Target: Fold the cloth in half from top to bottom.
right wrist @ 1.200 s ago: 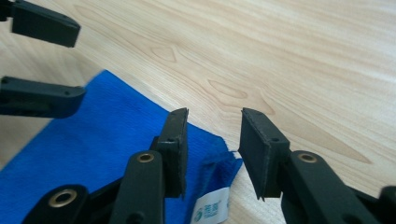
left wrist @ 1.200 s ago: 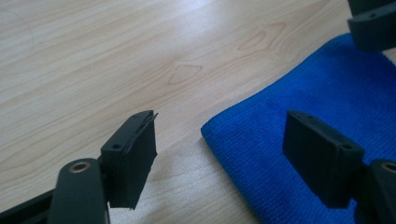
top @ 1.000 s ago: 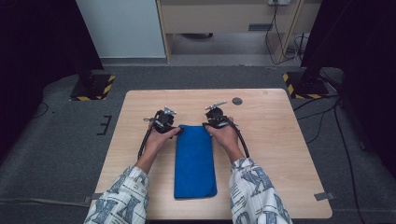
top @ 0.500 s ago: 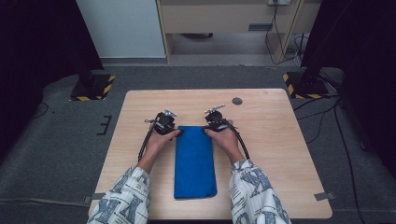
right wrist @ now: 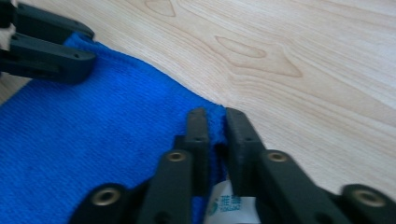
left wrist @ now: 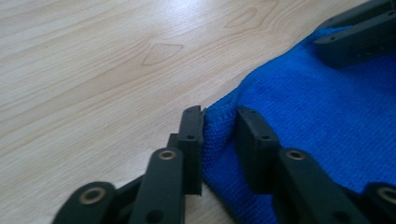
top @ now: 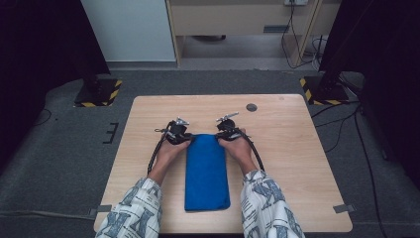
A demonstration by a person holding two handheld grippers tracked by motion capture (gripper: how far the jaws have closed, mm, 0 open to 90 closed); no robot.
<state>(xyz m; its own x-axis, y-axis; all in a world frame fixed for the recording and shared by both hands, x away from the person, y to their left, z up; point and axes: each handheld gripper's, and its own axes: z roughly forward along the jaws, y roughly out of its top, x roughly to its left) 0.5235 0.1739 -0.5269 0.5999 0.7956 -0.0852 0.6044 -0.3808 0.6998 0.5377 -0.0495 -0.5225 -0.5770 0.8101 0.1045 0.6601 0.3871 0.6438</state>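
One blue cloth (top: 207, 171) lies folded into a long rectangle on the table (top: 292, 163), its long axis running from you toward the far edge, between your two forearms. You hold two grippers, one at each far corner of the cloth. Your left gripper (top: 177, 134) sits at the far left corner; in the left gripper view its jaws are nearly pressed together, pinching the bunched corner of the blue cloth (left wrist: 219, 122) between them. Your right gripper (top: 227, 132) sits at the far right corner; in the right gripper view its jaws are pinching the edge of the blue cloth (right wrist: 215, 122), and one white label (right wrist: 229, 205) with small print shows just below the jaws. Each gripper view also shows the other gripper's dark jaws resting on the opposite corner of the cloth. One cable trails from each gripper back along your patterned sleeves.

The table is one light wooden top with visible grain, bearing one small dark round mark (top: 251, 107) near its far edge. It stands on grey carpet. Beyond it you see two black stands with yellow-and-black striped bases (top: 99, 92), one to each side, a pale panel and a wooden cabinet (top: 237, 20).
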